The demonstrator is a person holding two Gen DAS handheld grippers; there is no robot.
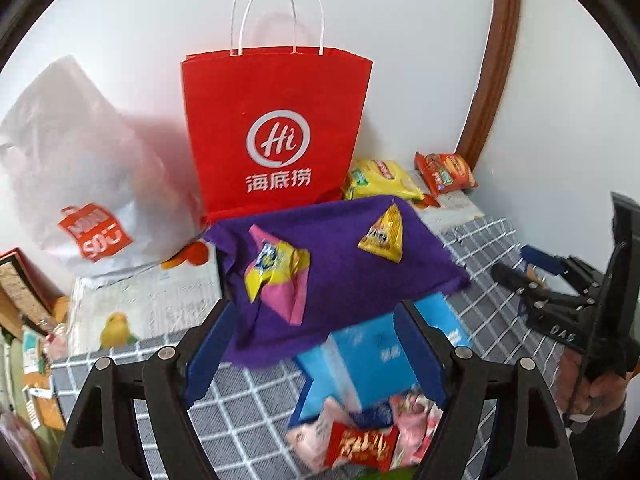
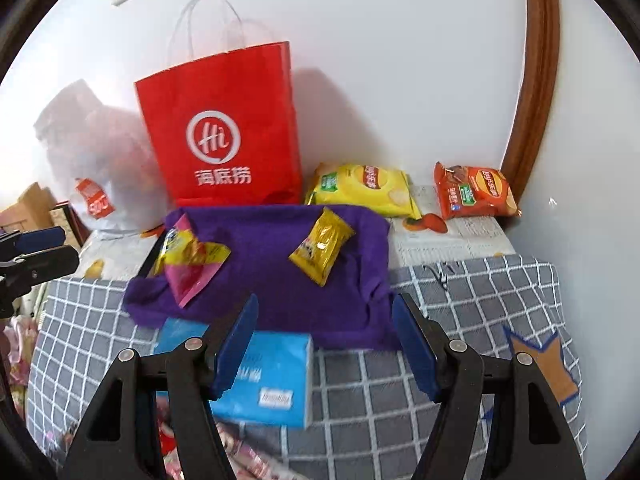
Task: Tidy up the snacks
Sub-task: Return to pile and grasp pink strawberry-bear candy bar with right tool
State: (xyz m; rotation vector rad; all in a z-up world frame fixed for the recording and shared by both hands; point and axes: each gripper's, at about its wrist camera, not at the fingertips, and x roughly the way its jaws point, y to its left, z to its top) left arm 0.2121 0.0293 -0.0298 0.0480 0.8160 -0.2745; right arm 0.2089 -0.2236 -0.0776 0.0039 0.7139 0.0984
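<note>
Left gripper (image 1: 316, 344), right gripper (image 2: 324, 344): jaws apart, empty. Ahead: purple cloth (image 2: 280, 280) bearing two packets; red bag (image 2: 224, 128) beyond; blue box (image 2: 272, 380) beneath.

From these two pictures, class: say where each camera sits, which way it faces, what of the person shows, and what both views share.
Left wrist: on the left gripper, facing forward and down over the purple cloth to the red paper bag at the wall; the right gripper and a hand show at right.
Right wrist: on the right gripper, facing likewise; the left gripper shows at left.
Shared: cloth, bag, blue box, yellow chip bag, orange chip bag.
</note>
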